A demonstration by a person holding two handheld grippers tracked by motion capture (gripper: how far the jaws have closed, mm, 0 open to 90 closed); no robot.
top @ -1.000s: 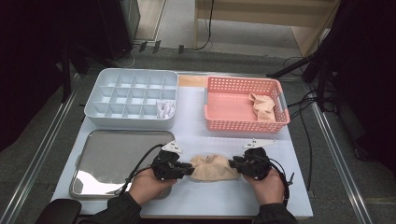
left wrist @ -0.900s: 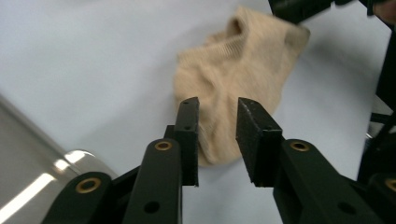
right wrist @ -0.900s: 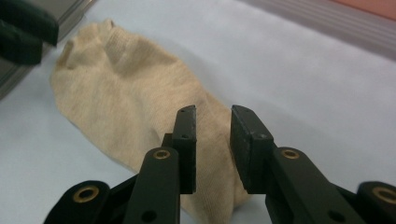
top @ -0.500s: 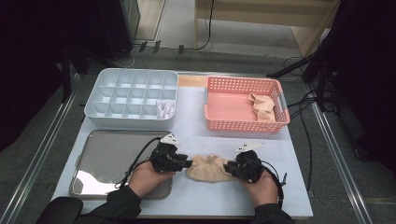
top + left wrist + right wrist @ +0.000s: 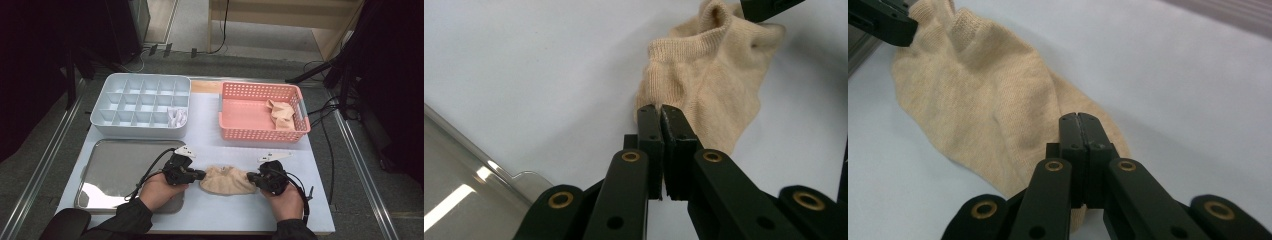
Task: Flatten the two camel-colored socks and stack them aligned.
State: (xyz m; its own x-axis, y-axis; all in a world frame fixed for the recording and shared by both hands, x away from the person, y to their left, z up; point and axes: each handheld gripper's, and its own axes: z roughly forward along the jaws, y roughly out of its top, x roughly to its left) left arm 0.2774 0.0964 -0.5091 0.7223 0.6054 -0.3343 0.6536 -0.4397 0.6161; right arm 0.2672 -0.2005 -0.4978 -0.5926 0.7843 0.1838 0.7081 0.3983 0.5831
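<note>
Working on the pale blue-white table mat (image 5: 210,220), everything placed relative to it: flat steel tray (image 5: 115,170) on its near-left part, white gridded plastic organiser (image 5: 140,102) far-left, pink perforated plastic basket (image 5: 260,117) far-right holding another beige sock (image 5: 280,114). Beige knit ankle sock (image 5: 227,180) lies flat near the mat's front centre, likely stretched for folding. Left gripper (image 5: 660,112) has its jaws clamped on the cuff end; right gripper (image 5: 1079,120) is pinched tight on the opposite end, keeping the fabric taut between them.

Left tool (image 5: 201,174) and right tool (image 5: 251,177), jaws closed, face each other.
</note>
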